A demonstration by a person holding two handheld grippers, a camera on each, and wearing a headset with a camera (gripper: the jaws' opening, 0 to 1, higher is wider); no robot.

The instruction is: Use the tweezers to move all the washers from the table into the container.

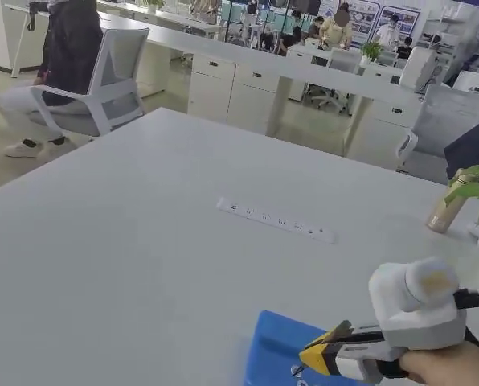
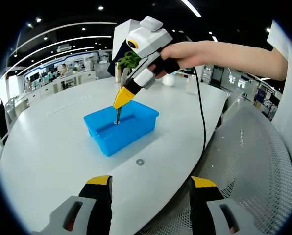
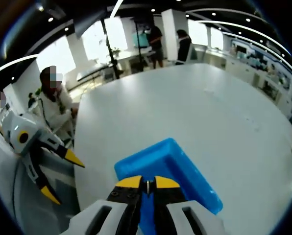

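A blue container (image 2: pixel 128 128) sits on the white table (image 2: pixel 53 147), seen also near the bottom edge of the head view as the container (image 1: pixel 276 354). My right gripper (image 2: pixel 122 98) is shut on thin tweezers (image 2: pixel 117 116), whose tips point down into the container. In the right gripper view the right gripper (image 3: pixel 147 182) hangs over the container (image 3: pixel 185 171) with the tweezers (image 3: pixel 147 186) pinched between its yellow tips. One small washer (image 2: pixel 140 161) lies on the table just in front of the container. My left gripper (image 2: pixel 151 182) stands open, short of the washer and holding nothing.
A white power strip (image 1: pixel 276 219) lies mid-table. A bottle (image 1: pixel 447 211) and a green plant (image 1: pixel 476 186) stand at the right edge. A person sits on a chair (image 1: pixel 111 80) beyond the far left corner. The table edge (image 2: pixel 185 161) runs close to the washer.
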